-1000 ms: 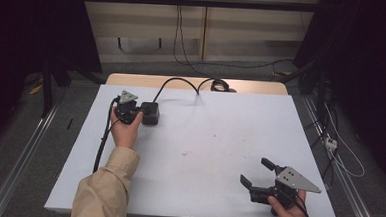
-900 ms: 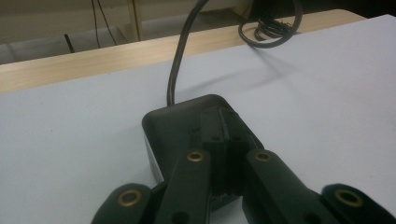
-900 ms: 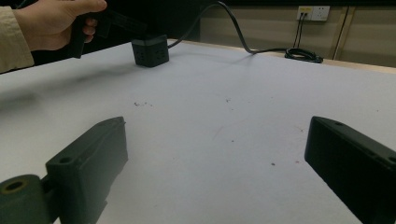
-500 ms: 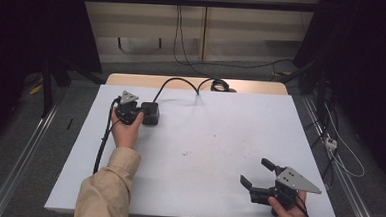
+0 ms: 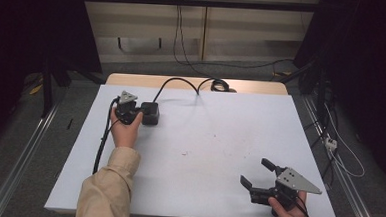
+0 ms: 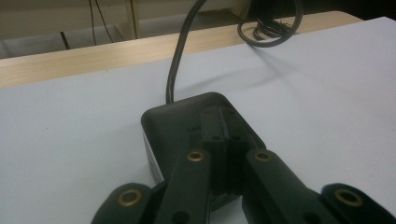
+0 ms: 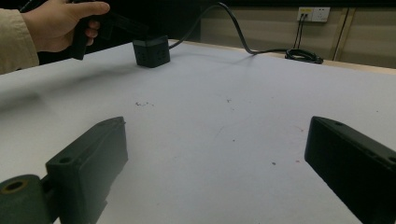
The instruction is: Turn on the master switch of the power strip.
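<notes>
left tool [image 5: 137,110]: jaws pressed together, tips resting on top of the black power cube; hand wrapped round the grip
power cube [image 6: 187,122]: sits on the white worktop [image 5: 209,139], far-left area, upright
cable [image 5: 182,83]: runs from the cube's back to a coil at the far edge
right tool [image 5: 259,174]: jaws spread wide, near-right corner, holding nothing, well apart from the cube

Power box [image 5: 149,113] on table [image 5: 219,140] far-left; cable [image 5: 182,83] behind; right gripper [image 5: 258,178] near-right.
</notes>
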`<state>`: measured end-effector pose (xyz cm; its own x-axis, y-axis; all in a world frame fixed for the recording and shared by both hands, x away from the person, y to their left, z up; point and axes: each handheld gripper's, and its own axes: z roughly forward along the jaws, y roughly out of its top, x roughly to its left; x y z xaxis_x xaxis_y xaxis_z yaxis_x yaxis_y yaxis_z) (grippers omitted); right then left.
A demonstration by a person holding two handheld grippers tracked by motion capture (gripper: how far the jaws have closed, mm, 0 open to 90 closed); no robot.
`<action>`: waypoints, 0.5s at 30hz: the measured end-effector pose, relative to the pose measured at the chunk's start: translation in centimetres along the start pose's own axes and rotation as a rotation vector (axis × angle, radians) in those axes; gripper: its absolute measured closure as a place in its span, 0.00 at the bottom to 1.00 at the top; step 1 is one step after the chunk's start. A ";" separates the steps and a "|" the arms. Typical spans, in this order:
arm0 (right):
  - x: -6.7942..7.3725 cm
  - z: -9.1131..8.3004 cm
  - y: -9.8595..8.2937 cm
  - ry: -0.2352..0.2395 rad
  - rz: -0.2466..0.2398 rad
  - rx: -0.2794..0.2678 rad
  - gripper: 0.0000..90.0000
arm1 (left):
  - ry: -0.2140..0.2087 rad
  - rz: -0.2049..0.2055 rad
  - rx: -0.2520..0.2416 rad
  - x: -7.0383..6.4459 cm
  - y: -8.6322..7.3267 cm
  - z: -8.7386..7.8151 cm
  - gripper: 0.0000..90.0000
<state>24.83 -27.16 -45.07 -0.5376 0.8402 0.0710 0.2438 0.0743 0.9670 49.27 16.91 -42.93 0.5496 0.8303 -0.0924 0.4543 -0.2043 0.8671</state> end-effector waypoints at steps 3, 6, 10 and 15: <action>0.0 0.0 0.0 0.000 0.000 0.000 0.06 | 0.001 0.002 -0.001 0.0 0.0 0.0 1.00; 0.0 0.0 0.0 0.000 0.001 0.000 0.06 | -0.002 -0.013 -0.004 0.0 0.0 0.0 1.00; 0.1 0.0 0.0 0.002 0.001 0.000 0.06 | -0.010 -0.017 0.002 0.2 0.0 0.0 1.00; 0.0 0.0 0.0 0.002 0.001 0.000 0.06 | -0.007 -0.008 0.000 0.1 0.0 0.0 1.00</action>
<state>24.82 -27.11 -45.06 -0.5386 0.8394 0.0728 0.2446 0.0731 0.9669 49.35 16.93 -42.93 0.5504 0.8286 -0.1026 0.4588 -0.1976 0.8663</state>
